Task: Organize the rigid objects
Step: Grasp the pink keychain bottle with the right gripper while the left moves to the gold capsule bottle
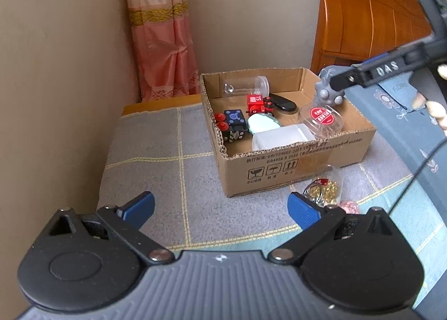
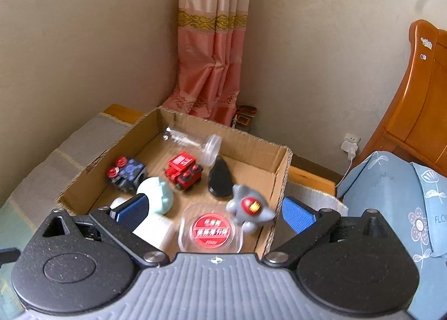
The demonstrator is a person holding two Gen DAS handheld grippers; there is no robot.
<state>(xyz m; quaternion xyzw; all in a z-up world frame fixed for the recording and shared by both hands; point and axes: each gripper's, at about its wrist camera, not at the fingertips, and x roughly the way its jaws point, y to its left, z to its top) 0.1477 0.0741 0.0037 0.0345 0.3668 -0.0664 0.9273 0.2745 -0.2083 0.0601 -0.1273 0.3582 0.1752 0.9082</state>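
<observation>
One grey figure [image 2: 247,208] is being dropped into cardboard box [image 2: 279,180]; right gripper [image 2: 213,208] wide open, empty. Left gripper [image 1: 220,208] open, empty; clear jar [image 1: 325,187] beside box is being judged next.

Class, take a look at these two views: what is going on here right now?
A person with a gripper in each hand is sorting small toys and containers into a cardboard box on a bed. The right gripper is open above the box, and a grey toy figure appears blurred between its fingers, over a red-lidded round case. Whether the toy is falling or resting is unclear. The left gripper hangs open and empty short of the box. A clear bag of gold pieces lies outside the box.
</observation>
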